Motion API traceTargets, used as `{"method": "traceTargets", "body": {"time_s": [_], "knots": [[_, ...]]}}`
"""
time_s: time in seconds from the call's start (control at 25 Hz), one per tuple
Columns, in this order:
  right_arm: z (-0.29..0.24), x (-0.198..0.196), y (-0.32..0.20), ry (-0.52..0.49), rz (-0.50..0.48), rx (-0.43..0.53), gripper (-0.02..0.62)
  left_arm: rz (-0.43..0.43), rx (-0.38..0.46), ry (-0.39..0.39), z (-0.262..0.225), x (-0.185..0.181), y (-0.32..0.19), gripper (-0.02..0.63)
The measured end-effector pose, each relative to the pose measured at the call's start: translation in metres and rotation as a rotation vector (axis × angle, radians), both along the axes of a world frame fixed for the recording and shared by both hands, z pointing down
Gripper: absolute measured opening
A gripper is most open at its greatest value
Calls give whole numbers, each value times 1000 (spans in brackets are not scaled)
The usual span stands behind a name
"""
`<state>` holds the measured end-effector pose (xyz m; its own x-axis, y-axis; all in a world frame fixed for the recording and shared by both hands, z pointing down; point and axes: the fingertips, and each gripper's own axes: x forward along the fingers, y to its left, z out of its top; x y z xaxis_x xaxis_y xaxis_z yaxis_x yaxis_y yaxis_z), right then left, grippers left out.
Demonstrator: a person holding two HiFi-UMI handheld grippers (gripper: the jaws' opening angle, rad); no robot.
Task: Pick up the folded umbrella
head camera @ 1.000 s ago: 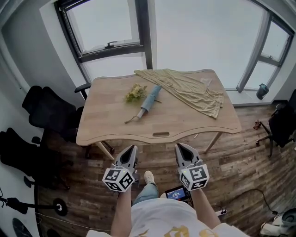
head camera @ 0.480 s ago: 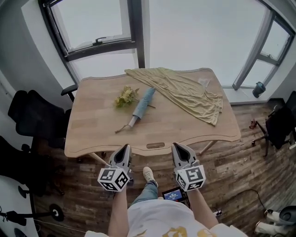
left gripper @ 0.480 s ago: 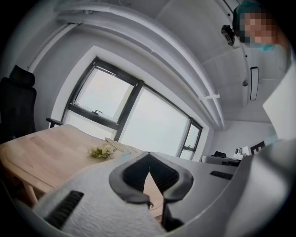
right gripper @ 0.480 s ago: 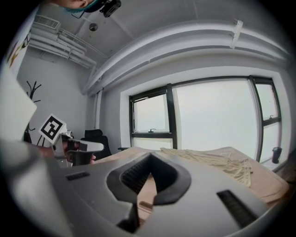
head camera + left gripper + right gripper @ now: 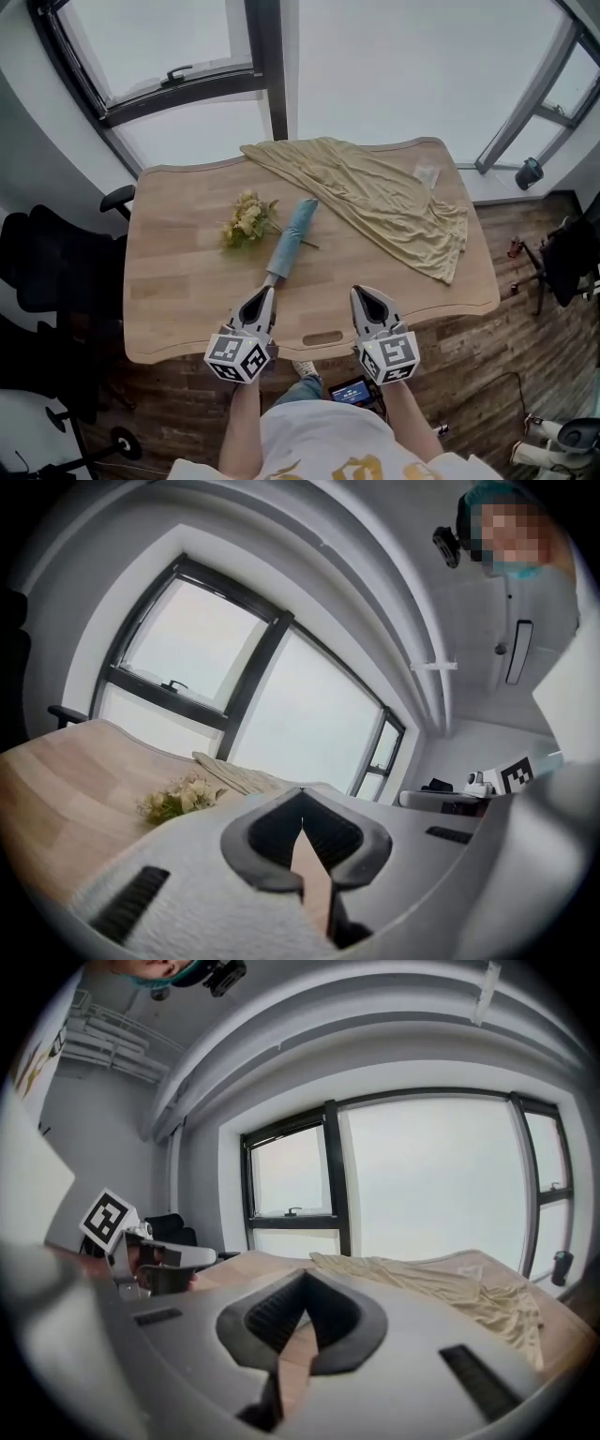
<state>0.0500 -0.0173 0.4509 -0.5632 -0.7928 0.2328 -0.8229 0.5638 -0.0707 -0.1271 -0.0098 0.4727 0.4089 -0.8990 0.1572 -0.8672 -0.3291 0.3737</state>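
The folded blue umbrella (image 5: 292, 238) lies slantwise on the wooden table (image 5: 178, 309), its handle end pointing toward the front edge. My left gripper (image 5: 266, 296) hovers just short of that handle end, jaws shut and empty (image 5: 301, 804). To its right, my right gripper (image 5: 363, 294) hangs over the table's front part, also shut with nothing in it (image 5: 302, 1288). Neither gripper view shows the umbrella; the gripper bodies hide it.
A small bunch of pale flowers (image 5: 245, 216) lies just left of the umbrella. An olive cloth (image 5: 380, 192) is spread over the back right of the table. Black office chairs stand at the left (image 5: 47, 272) and far right (image 5: 574, 251). Windows lie behind the table.
Both grippers have moved forward from above the floor to above the table's front edge, still shut. The table now sits closer and lower in the head view.
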Motion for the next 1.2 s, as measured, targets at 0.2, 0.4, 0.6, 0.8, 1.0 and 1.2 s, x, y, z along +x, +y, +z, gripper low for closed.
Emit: {"method": "traceTargets", "body": {"time_s": [0.2, 0.4, 0.6, 0.8, 1.0, 1.2], "knots": [[7, -16, -46, 2, 18, -3, 11, 29, -19, -38, 13, -11, -53, 15], [10, -8, -68, -5, 72, -18, 11, 49, -41, 80, 7, -15, -84, 15], [9, 0, -75, -10, 116, -28, 11, 52, -47, 43, 5, -17, -95, 15], [0, -8, -78, -17, 100, -3, 11, 35, -60, 33, 3, -20, -102, 15], [-5, -16, -86, -27, 72, 15, 11, 23, -65, -25, 0, -22, -109, 15], [-1, -21, -94, -34, 53, 10, 11, 22, -82, -43, 7, -20, -115, 15]]}}
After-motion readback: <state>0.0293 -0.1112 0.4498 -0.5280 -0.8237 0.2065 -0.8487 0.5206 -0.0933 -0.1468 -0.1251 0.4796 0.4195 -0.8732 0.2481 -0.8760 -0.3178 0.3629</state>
